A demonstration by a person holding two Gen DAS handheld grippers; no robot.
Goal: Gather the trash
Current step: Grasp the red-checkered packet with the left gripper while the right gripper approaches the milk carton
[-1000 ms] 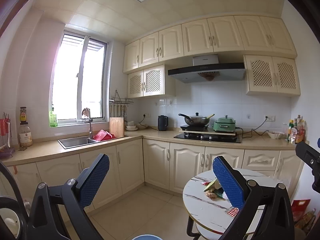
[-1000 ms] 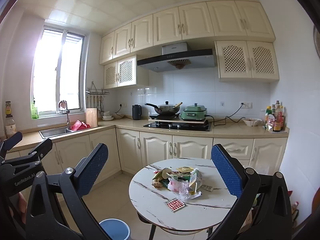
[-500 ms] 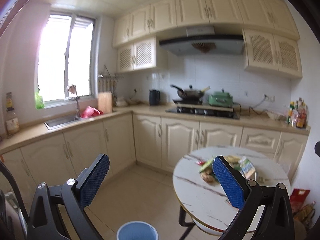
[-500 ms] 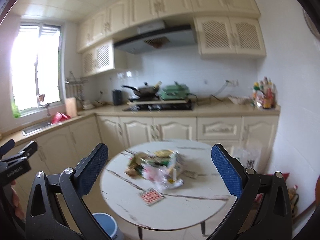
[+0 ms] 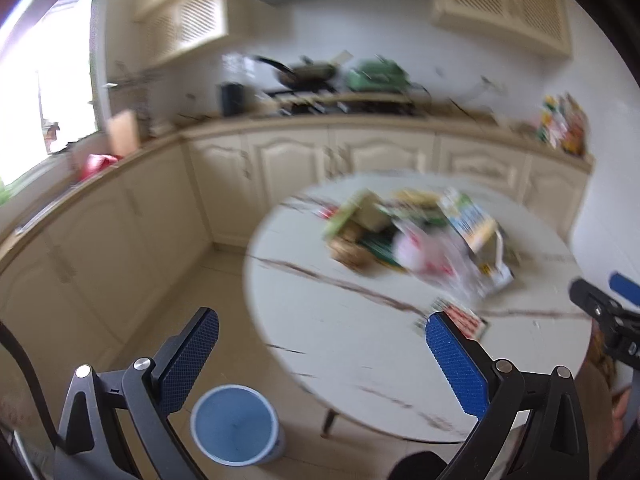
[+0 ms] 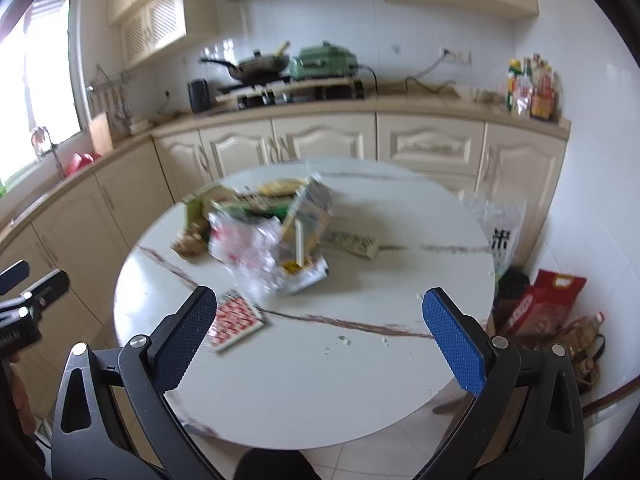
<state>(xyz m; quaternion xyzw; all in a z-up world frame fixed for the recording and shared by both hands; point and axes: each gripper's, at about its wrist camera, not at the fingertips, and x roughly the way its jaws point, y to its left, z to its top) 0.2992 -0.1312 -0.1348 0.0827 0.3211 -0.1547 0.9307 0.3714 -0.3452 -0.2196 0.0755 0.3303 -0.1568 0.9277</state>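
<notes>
Two grippers, both empty, both with jaws spread wide, and I have them tipped down toward the round marble surface from its near edge. The trash heap sits toward the far left of that surface in the right wrist view: crumpled clear plastic with pink print, a carton leaning upright behind it, green packaging and something brown at the left end. The whole pile is blurred, so I cannot sort out every piece.

The piece closest to me is the flat red-and-white blister card. It lies apart from the heap, just beyond the left finger of my right gripper, so it sits ahead and left of the gap between the jaws. Its long axis runs on a diagonal, near-left to far-right. In the left wrist view the same card shows just above the right finger, meaning it is ahead and right of my left gripper. The card lies between the two tools; I judge the right one nearer and better lined up.

A pale flat packet lies to the right of the heap, touching or nearly touching it.

The blue bin stands on the floor beside the surface, below its left edge, almost under my left gripper. My reading: the right tool picks, and anything lifted has to travel leftward and down off the edge to reach that bin. The card is thin and flat, so pinching it off the marble may need an edge-on approach.
</notes>
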